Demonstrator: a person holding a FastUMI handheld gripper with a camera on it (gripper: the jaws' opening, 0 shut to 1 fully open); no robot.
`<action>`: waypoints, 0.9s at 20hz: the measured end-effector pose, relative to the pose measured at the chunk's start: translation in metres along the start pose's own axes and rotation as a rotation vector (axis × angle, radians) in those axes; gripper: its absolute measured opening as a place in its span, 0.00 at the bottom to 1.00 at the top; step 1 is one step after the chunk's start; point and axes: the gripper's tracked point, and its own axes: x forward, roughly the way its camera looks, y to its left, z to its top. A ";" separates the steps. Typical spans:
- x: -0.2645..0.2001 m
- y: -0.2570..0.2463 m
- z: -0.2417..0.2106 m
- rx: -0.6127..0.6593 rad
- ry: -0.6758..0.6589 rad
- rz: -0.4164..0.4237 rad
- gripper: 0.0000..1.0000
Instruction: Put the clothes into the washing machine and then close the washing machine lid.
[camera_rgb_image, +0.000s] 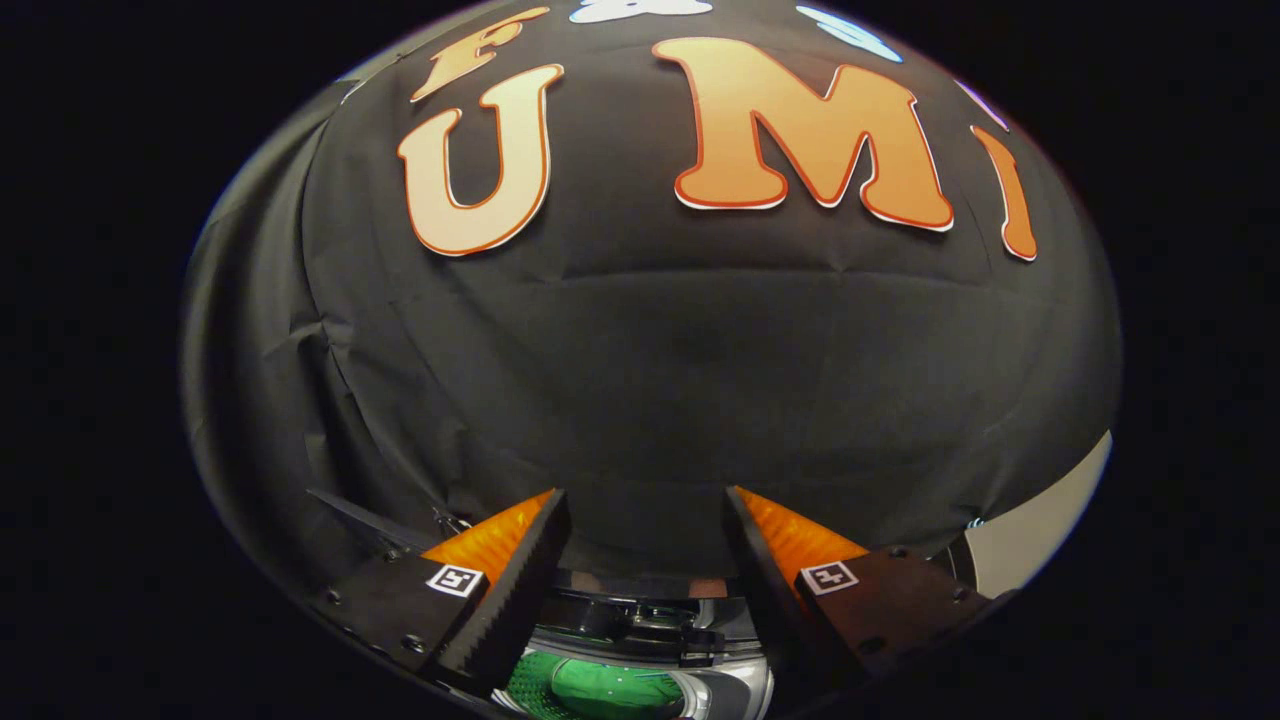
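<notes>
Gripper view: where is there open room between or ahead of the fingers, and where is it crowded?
The gripper is open, nothing between its fingers. Ahead lies only the black cloth wall. Below the fingers it is crowded: the washing machine opening, with something green in the drum.

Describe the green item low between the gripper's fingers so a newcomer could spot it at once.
Start at the black cloth wall, then drop to the open gripper, whose fingers stand wide apart and hold nothing. Low between them sits the washing machine with its round opening. The green cloth lies inside that opening, the one bright, soft thing among dark and grey machine parts.
</notes>
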 end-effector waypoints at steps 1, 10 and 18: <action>-0.003 0.001 -0.001 0.002 -0.010 -0.005 0.99; -0.008 0.004 0.000 -0.007 -0.076 0.003 0.99; 0.001 0.004 0.012 -0.027 -0.190 0.007 0.99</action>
